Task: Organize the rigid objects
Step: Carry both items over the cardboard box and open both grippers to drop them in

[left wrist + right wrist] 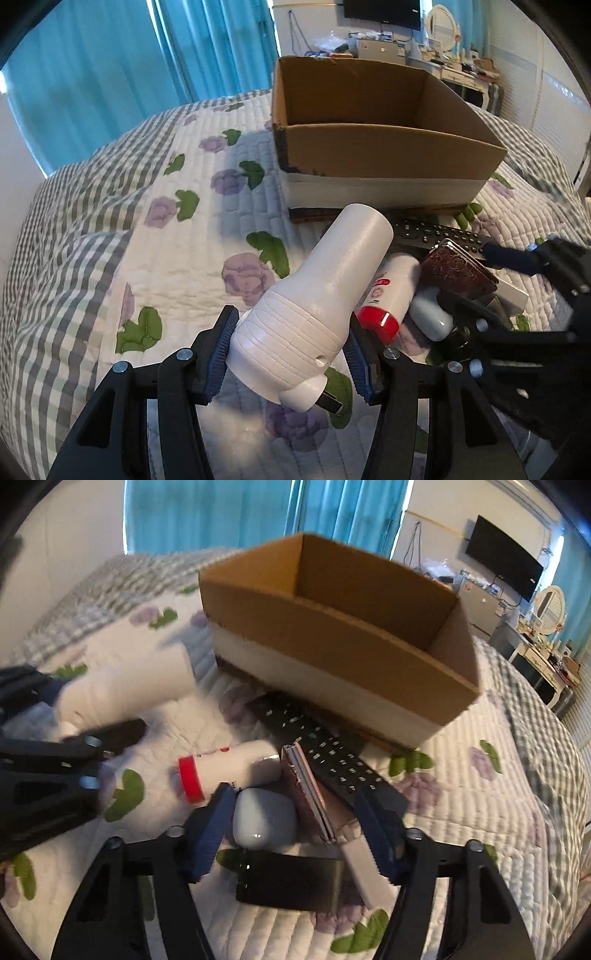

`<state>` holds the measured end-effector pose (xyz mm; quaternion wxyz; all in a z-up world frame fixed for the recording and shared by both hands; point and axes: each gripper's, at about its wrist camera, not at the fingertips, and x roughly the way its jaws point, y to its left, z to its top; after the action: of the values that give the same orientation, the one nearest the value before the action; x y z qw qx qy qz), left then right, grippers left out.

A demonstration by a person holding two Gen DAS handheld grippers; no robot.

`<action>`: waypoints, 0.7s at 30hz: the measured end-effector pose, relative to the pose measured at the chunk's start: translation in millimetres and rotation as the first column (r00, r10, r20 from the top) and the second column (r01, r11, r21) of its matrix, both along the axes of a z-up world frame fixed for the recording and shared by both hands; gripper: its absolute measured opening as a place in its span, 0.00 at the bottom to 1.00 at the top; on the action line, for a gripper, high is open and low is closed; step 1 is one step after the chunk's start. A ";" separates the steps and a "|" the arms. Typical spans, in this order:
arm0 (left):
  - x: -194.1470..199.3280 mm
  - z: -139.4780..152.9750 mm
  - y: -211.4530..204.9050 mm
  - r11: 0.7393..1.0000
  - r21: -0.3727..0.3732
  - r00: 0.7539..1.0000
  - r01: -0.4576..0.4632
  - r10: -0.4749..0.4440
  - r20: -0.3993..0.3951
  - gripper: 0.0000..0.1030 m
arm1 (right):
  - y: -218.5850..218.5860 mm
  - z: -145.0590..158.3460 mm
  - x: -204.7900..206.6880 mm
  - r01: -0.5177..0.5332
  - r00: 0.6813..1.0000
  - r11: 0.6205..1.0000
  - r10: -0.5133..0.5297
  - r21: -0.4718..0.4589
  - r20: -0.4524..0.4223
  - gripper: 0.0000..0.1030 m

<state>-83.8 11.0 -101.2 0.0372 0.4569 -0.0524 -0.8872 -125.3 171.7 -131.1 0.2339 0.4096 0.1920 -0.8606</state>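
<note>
My left gripper [291,354] is shut on the ribbed lower end of a large white bottle [332,280], held tilted above the quilt. Blurred, the same white bottle [125,690] and left gripper [98,709] show in the right wrist view. My right gripper [295,834] stands open low over the pile, a pale rounded case [264,821] and a patterned wallet [310,797] between its fingers. The left pad is at the case; the right pad is apart from the wallet. Beside them lie a red-capped white bottle [229,766], a black remote [321,753] and a dark flat case [288,882].
An open, empty-looking cardboard box [388,151] stands on the flowered quilt [166,258] just behind the pile. A white flat bar [364,878] lies under the right finger. Blue curtains and a cluttered dresser with a television stand beyond the bed.
</note>
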 end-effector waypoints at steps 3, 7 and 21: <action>-7.9 -4.7 -13.1 1.000 0.015 1.000 -0.001 0.002 -0.007 0.54 | -1.6 -9.4 -7.7 0.012 1.000 1.000 -0.013 0.016 0.020 0.33; -9.1 -2.5 -15.5 1.000 0.028 1.000 0.000 0.001 -0.017 0.54 | 5.5 -2.0 -4.8 0.001 0.999 0.999 0.001 -0.046 0.033 0.12; -39.0 81.4 2.1 0.997 0.041 0.986 0.066 -0.059 -0.153 0.54 | 29.0 142.2 0.1 -0.015 0.981 0.972 -0.031 -0.234 -0.190 0.09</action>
<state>-122.8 13.1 -19.8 0.0029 0.3868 -0.0434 -0.9211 -125.1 200.7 11.2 0.2576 0.2949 0.1089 -0.9137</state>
